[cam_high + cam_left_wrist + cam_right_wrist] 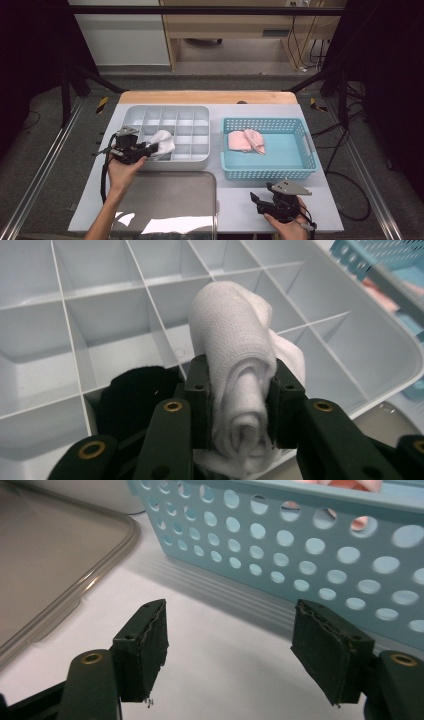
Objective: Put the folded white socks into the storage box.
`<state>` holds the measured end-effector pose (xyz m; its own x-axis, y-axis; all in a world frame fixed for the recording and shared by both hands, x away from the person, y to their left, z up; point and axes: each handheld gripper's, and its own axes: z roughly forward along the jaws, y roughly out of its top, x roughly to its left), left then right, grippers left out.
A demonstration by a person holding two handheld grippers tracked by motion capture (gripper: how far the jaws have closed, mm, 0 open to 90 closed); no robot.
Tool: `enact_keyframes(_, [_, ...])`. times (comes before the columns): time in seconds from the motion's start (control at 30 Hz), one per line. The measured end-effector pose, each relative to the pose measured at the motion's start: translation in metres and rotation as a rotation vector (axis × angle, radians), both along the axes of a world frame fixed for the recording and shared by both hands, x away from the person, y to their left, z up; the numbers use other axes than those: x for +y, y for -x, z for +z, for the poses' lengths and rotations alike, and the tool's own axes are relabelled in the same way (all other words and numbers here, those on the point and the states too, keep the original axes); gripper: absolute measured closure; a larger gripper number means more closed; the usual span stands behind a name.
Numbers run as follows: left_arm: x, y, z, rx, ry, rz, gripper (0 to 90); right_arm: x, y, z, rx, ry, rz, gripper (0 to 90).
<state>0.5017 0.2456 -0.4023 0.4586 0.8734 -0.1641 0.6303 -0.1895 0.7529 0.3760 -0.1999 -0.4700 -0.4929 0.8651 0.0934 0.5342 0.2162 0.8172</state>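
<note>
Left gripper view: left claw [239, 410] pinches a rolled white sock [235, 365] above the divided tray [100, 340]; next, lower it into a compartment. Right claw [240, 645] rests spread, empty.

Soft knit white cloth roll [235, 365], matt plastic organiser [350, 340]

Divided tray at left, basket at right, lid in front of the tray.

We see the table [227, 200] bearing a divided tray [200, 161] toward ten o'clock and a basket [270, 174] toward two o'clock, just beside each other. A lid [165, 200] lies at seven o'clock, directly before the tray. The left gripper [150, 148] sits at the tray's nine o'clock edge, a rolled cloth [235, 365] between its jaws over a front compartment, with a dark item [135, 395] in the compartment beneath. A folded cloth [246, 141] lies in the basket's left half. The right gripper [257, 202] rests at five o'clock, before the basket.
</note>
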Motion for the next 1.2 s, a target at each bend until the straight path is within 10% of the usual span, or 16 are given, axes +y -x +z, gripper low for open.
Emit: enact_keyframes(1.2, [-0.037, -0.020, -0.010, 0.200, -0.252, -0.085, 71.7, 0.003, -0.005, -0.007, 0.057, 0.013, 0.032, 29.8])
